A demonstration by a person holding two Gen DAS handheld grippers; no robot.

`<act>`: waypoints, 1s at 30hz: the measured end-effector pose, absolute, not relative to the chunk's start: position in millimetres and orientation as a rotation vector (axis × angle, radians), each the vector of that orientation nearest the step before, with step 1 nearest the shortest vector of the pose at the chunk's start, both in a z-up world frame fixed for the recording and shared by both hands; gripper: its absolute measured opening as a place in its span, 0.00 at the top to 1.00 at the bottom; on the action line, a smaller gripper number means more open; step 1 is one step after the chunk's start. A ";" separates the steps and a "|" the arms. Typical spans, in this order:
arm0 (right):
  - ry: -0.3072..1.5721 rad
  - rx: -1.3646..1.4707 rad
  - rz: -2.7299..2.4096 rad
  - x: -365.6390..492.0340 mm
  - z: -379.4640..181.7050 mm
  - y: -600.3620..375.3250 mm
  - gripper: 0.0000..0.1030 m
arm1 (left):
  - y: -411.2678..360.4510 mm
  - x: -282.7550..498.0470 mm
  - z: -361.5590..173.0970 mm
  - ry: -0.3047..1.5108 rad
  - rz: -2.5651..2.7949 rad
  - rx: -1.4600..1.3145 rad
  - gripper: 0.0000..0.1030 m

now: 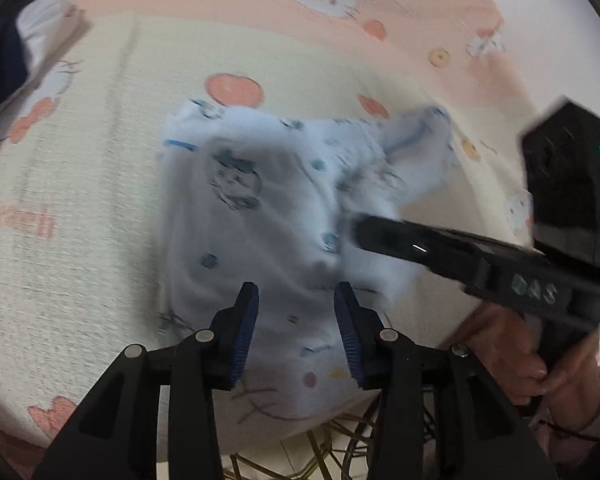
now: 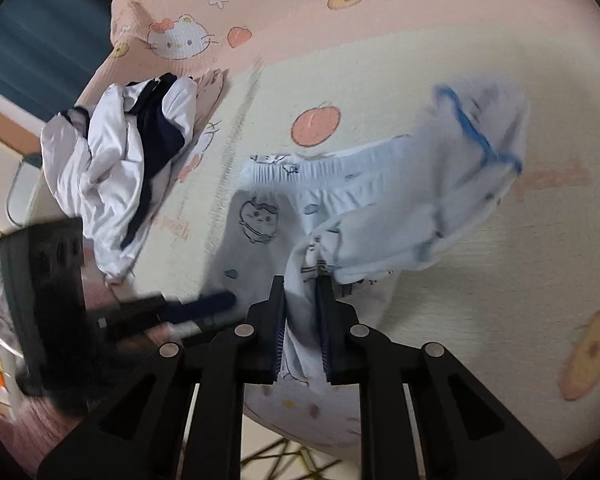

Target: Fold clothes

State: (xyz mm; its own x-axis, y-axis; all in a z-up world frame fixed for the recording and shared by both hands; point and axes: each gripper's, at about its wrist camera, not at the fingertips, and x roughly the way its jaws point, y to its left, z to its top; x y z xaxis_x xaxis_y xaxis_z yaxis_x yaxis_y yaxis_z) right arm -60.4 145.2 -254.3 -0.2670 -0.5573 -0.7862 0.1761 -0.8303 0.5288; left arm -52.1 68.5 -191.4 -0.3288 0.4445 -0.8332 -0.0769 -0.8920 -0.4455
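Setting: we are working over a cream-and-pink cotton bedspread printed with cartoon cats and peaches [image 1: 80, 168], close to its near edge.

Garment in hand: a pale blue child's pair of printed cotton trousers with an elastic waistband [image 2: 340, 208] lies rumpled near that edge, one part lifted and doubled over the rest.

Right gripper [image 2: 302, 316]: our jaws are clamped on a bunched fold of the pale fabric, which runs down between the ribbed blue pads; in the left wrist view this tool reaches in from the right with a hand [image 1: 540, 364] on its grip.

Left gripper [image 1: 296, 320]: our fingers stand apart over the cloth and pinch nothing; whether the pads brush the fabric we cannot tell.

Waiting pile: a crumpled white-and-navy garment [image 2: 116, 176] sits well apart toward the far corner of the bedspread, unfolded.

Progress: we judge the first fold under way, not finished. The trousers are not yet flat or squared, and the second garment is untouched.

Left to do: lay the held fold down, smooth it, fold again, then take up the white-and-navy piece.
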 end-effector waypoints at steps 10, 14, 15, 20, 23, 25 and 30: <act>-0.570 1.540 -2.058 -52.1 -259.5 149.7 0.82 | 96.6 -51.1 -191.1 -0.416 2.235 -1.509 0.63; -0.531 1.531 -2.105 -46.3 -251.4 148.1 0.76 | 100.1 -49.7 -184.4 -0.400 2.294 -1.451 0.91; -0.522 1.522 -2.124 -43.9 -245.9 149.5 0.75 | 99.7 -48.7 -181.7 -0.394 2.313 -1.440 0.96; -0.552 1.406 -2.184 -30.2 -211.2 173.1 0.64 | 73.6 -47.2 -177.6 -0.511 2.356 -1.447 0.98; -0.551 1.427 -2.207 -29.2 -205.3 186.9 0.62 | 59.2 -51.0 -186.0 -0.610 2.337 -1.502 0.98; -0.514 1.536 -2.268 -34.6 -218.8 192.7 0.62 | 56.6 -51.7 -188.8 -0.621 2.325 -1.521 0.98; -0.647 1.616 -2.344 -47.6 -247.2 204.3 0.60 | 62.4 -44.8 -192.6 -0.585 2.282 -1.537 0.97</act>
State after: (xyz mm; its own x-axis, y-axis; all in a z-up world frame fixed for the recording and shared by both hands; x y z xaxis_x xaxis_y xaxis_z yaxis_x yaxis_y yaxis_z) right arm -47.6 204.3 -247.2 -0.3704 -0.4194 -0.8288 -0.0653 -0.8783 0.4736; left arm -44.8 62.4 -192.6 -0.3654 0.4827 -0.7959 -0.0407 -0.8625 -0.5044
